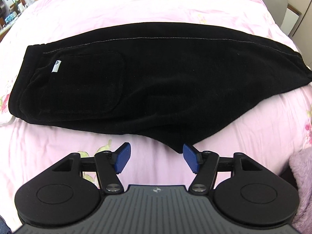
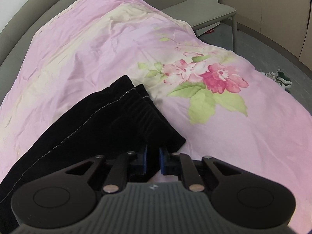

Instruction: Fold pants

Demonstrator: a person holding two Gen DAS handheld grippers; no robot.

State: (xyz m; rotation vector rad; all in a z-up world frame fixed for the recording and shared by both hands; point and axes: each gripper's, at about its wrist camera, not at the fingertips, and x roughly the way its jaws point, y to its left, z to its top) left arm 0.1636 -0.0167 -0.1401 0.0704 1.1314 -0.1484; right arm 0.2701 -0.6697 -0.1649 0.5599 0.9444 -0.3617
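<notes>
Blue pads sit on the left gripper (image 1: 156, 159), and its fingers are spread wide apart, just beside the near edge of the black pants (image 1: 136, 78). The right gripper (image 2: 153, 160) pinches the pants at the leg end. The pants lie flat on the pink bed cover (image 2: 224, 136). Farther back stands a grey chair (image 2: 204, 13).
</notes>
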